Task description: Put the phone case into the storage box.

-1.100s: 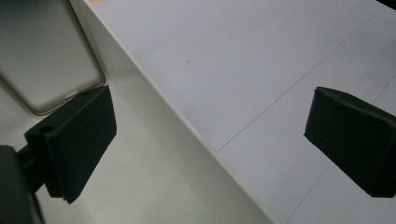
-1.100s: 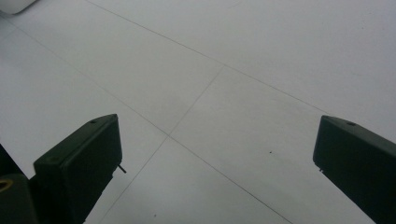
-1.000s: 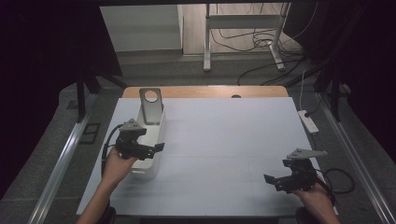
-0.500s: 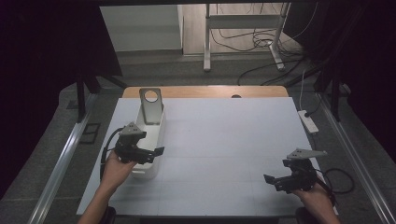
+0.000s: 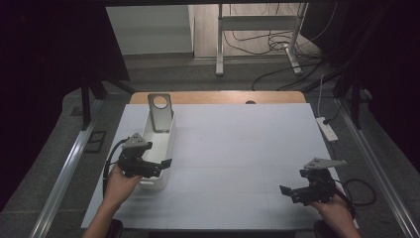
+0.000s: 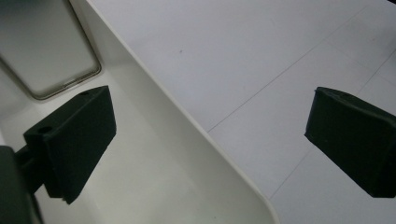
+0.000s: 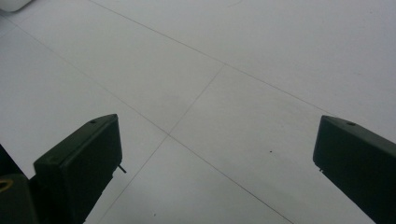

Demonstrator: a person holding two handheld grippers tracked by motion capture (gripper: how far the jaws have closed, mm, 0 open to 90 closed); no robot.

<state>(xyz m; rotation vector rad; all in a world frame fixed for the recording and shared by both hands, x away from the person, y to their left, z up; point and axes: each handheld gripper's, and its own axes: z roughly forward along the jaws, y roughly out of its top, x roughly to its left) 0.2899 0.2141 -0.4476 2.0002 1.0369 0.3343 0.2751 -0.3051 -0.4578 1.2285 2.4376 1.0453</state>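
A long white bin (image 5: 166, 133) lies on the left of the white table (image 5: 237, 148). A grey metal plate with a round hole (image 5: 160, 111) leans upright in its far end. My left gripper (image 5: 157, 168) is open over the bin's near end. In the left gripper view, the left gripper (image 6: 215, 140) straddles the bin's right wall (image 6: 187, 140), one jaw inside the bin and the other over the table. The plate's lower edge (image 6: 46, 46) lies ahead inside the bin. My right gripper (image 5: 297, 191) hovers open at the table's near right, and the right gripper (image 7: 217, 163) has bare table between its jaws.
A wooden strip (image 5: 218, 97) runs along the table's far edge. A white power strip (image 5: 327, 129) lies just off the right edge. Metal stand legs and cables (image 5: 257, 49) are on the floor beyond. Rails (image 5: 69, 168) flank the table.
My left gripper has slid a little toward the near end of the bin. The right gripper has stayed where it was.
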